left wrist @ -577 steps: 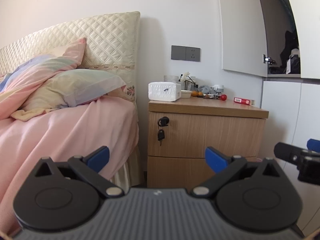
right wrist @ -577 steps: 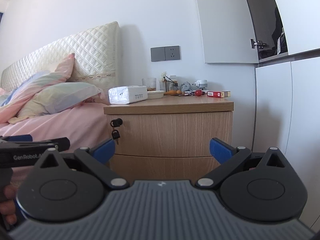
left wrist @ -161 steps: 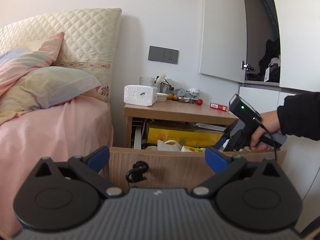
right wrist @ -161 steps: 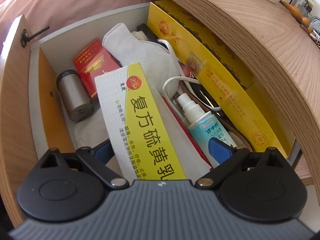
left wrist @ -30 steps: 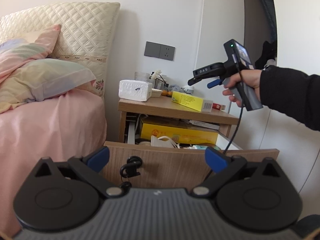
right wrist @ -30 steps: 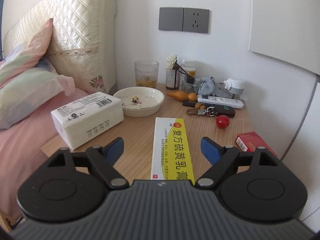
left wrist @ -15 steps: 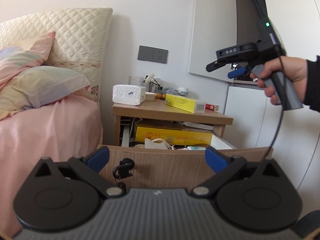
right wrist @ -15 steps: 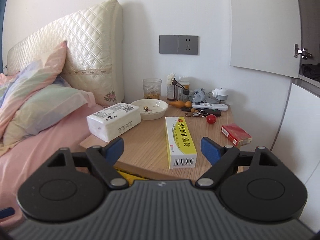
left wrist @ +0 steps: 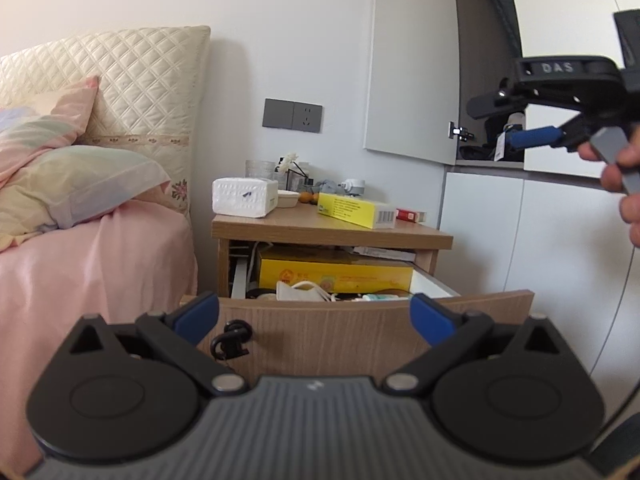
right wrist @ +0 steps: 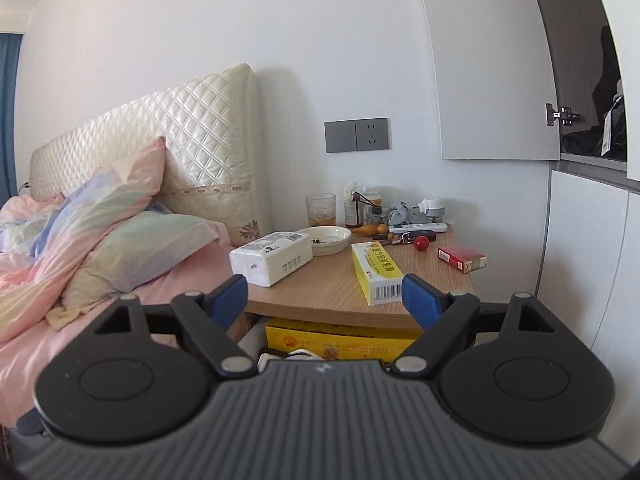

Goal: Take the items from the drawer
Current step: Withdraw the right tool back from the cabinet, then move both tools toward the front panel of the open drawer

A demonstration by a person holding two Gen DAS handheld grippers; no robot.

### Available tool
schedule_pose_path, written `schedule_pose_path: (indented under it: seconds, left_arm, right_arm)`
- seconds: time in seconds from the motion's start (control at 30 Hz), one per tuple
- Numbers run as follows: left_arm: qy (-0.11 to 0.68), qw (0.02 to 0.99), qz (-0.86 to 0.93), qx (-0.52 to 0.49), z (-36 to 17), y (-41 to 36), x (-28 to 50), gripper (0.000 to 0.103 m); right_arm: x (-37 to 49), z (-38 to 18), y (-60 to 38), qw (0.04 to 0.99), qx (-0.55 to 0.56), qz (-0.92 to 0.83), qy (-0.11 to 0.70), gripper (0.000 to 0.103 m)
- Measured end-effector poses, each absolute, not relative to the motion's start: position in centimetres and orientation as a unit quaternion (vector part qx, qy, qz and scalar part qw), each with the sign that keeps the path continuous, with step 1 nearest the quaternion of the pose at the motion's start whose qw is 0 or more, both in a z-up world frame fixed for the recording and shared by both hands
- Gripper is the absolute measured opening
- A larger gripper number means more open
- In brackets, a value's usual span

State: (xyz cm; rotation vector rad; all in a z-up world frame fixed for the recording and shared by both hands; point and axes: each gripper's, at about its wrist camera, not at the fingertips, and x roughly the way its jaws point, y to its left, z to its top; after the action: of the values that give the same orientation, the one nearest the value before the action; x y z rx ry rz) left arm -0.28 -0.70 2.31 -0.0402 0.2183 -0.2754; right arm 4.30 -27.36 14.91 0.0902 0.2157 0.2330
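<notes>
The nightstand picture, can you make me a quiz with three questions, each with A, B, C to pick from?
1. Where is the yellow box?
A. on the bed
B. on the nightstand
C. on the floor

2. What colour is the small ball?
A. red
B. green
C. white

3. How is the drawer?
A. shut
B. taken out
C. pulled open

Answers:
1 B, the box lies flat on the wooden top beside the tissue pack.
2 A, it is a red ball next to the keys.
3 C, its front stands out from the nightstand and things show inside.
</notes>
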Motion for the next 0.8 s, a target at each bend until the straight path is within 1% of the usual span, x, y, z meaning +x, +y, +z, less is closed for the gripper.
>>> schedule_pose_path:
  seconds: [0.2,0.33,0.63,0.8]
  left_arm:
    - [0.107,0.986,-0.130,-0.016,2.2,-1.0,-0.3,0.103]
    - [0.105,0.986,-0.125,-0.008,2.2,-1.1,-0.3,0.103]
    - [0.100,0.988,-0.119,0.007,2.0,-1.5,-0.3,0.103]
    - [0.100,0.988,-0.114,0.014,1.9,-1.6,-0.2,0.103]
  right_arm:
    - [1.1,11.3,-26.8,0.991,0.046,0.110,0.058,0.086]
    - [0.3,8.7,-26.6,0.991,0.059,0.109,0.043,0.086]
    - [-0.1,3.9,-27.1,0.989,0.107,0.088,0.049,0.086]
    - [-0.5,3.2,-26.8,0.992,0.083,0.079,0.055,0.086]
